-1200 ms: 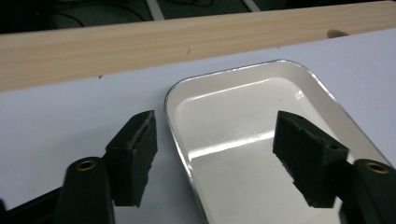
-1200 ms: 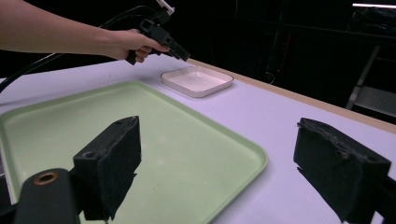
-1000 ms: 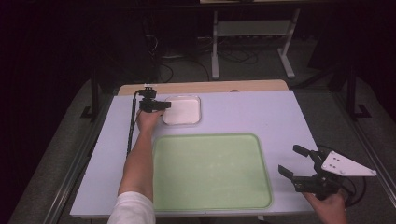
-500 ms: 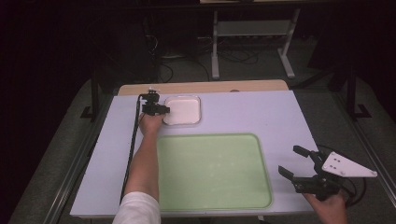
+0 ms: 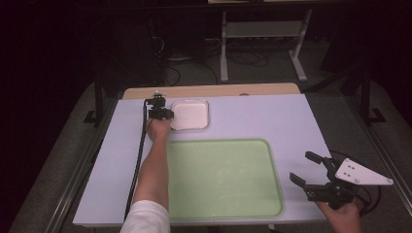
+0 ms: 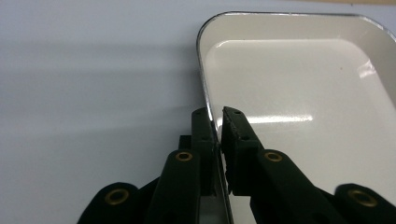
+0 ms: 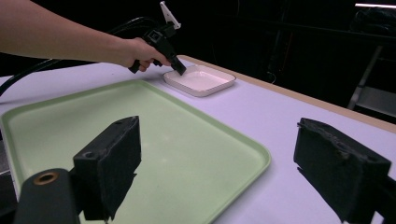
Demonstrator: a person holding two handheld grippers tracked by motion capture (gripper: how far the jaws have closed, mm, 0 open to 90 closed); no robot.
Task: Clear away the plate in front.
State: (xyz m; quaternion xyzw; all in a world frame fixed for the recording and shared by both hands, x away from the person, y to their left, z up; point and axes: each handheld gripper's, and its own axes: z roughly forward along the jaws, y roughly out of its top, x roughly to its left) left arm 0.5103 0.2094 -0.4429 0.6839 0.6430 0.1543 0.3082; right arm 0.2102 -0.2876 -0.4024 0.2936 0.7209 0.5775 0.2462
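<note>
A pale lavender rectangular table top (image 5: 252,116) carries two objects. A shallow white rectangular dish with rounded corners and a thin dark rim (image 5: 190,114) sits toward the far left of the surface, just short of the bare wooden strip along the table's far edge (image 5: 209,91). A large light green plastic tray with rounded corners (image 5: 223,177) lies nearer the person, in the middle of the table, close to the dish but apart from it.

The left gripper (image 5: 165,113), held in the person's left hand (image 5: 158,128) with the forearm stretched forward across the table beside the tray's left edge, meets the dish at its left rim. In the left gripper view, its two black jaws are nearly together, one outside and one inside the dish wall, pinching the thin rim (image 6: 215,126) between them; the glossy white dish interior (image 6: 299,107) is bare. The right gripper view shows the same contact from afar, with the left gripper (image 7: 180,70) angled down onto the near corner of the dish (image 7: 200,80).

The right gripper (image 5: 305,169), in the person's right hand (image 5: 340,213) at the near right corner of the table, hovers just off the tray's right edge. Its jaws stand wide apart and hold nothing, its padded black fingers (image 7: 114,163) framing the green tray (image 7: 154,140).
</note>
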